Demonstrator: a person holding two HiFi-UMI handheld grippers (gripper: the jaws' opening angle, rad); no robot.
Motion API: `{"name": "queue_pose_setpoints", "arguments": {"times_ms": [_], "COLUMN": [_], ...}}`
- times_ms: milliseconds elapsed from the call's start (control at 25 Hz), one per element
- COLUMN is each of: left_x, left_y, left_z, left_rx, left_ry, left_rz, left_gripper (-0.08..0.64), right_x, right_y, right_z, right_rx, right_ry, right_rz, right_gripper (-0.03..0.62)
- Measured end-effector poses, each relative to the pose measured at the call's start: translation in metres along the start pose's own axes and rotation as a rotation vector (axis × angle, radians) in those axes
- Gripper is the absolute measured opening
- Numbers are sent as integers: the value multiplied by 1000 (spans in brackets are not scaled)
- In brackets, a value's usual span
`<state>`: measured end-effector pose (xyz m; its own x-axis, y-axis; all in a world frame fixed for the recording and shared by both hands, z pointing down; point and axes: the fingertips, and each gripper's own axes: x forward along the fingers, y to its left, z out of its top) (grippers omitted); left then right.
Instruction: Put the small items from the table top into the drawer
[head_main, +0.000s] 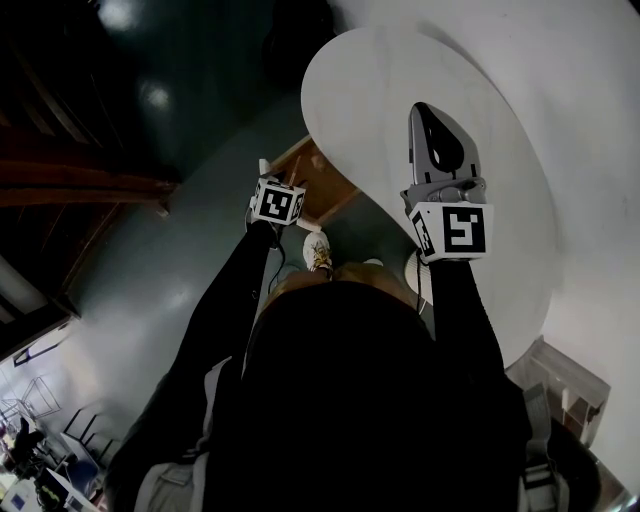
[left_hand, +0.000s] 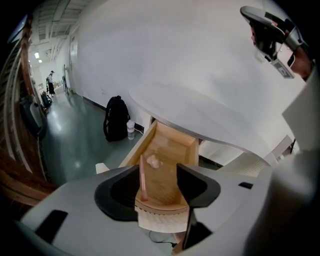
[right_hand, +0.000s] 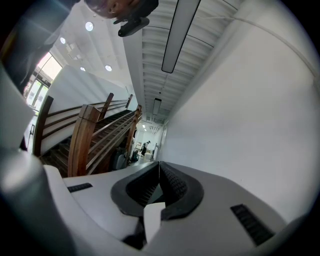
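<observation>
The wooden drawer stands pulled out under the white oval table top. My left gripper hangs over it, open. A thin pink stick stands upright in the gap close to the left jaw, with no pad pressing on it. A small pale item lies on the drawer bottom behind it. In the head view the left gripper's marker cube sits over the drawer. My right gripper is held above the table top. It is shut and empty, pointing up along the white wall.
A black backpack and a bottle stand on the floor by the wall left of the drawer. A wooden staircase rises to the left. A pale box sits at the table's near right. My feet are beside the drawer.
</observation>
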<state>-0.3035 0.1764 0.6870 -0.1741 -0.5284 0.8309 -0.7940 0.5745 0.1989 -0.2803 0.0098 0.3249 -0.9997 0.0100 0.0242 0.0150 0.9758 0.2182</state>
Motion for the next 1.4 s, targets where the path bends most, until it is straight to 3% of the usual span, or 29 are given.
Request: {"name": "queue_pose_setpoints", "arguments": {"times_ms": [960,1200,1400], "left_x": [-2,-9,-32], "left_y": [8,6,5], "left_z": [-14,6,42], "left_rx": [16,62,99], "left_ry": [22,-22,-121], "left_rz": [46,56,74], "left_gripper": [247,246,247], "right_x": [-11,-14,-14], "right_y": [-4,-7,-7], "right_z": [-1,-2,2], "right_rx": [-1,5,10], "right_ry": [-3,-3,-17], "right_rz": [-21,-27,-27], "right_gripper": [26,26,26]}}
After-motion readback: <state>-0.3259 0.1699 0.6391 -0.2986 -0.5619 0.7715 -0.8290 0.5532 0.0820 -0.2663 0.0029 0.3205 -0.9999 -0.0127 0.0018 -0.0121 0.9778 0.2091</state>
